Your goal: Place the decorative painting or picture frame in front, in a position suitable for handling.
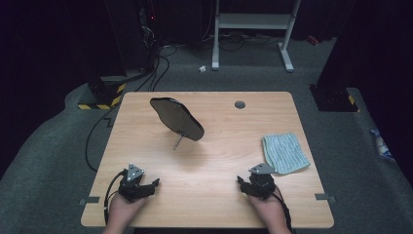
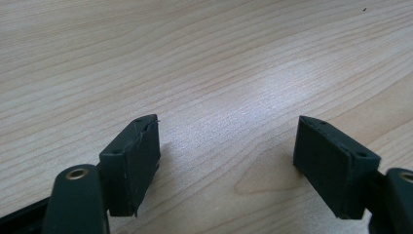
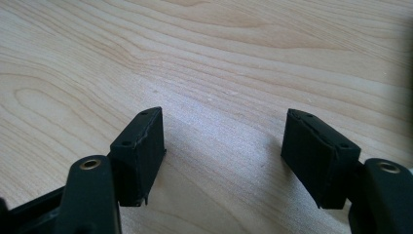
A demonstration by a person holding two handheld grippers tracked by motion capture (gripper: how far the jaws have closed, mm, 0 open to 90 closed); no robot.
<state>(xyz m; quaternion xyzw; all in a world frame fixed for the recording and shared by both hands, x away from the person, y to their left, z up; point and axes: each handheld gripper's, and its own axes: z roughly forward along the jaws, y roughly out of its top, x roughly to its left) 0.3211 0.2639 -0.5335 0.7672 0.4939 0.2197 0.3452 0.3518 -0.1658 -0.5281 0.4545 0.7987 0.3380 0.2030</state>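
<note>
A dark oval mirror [image 1: 176, 118] stands tilted on a thin metal stem near the middle back of the wooden table [image 1: 214, 165]. A folded pale blue-grey cloth [image 1: 285, 152] lies at the right side. My left gripper [image 1: 153, 185] rests low at the front left, held by a hand, its jaws open over bare wood [image 2: 226, 146]. At the front right my right gripper [image 1: 240, 183] also sits low, just left of the cloth's near corner, open with only tabletop between its pads [image 3: 224, 141].
A round grey cable grommet [image 1: 239, 104] sits in the table's back right. Beyond the table are a white desk frame [image 1: 253, 29], cables [image 1: 156, 68] on the grey carpet and a yellow-black striped base [image 1: 104, 97].
</note>
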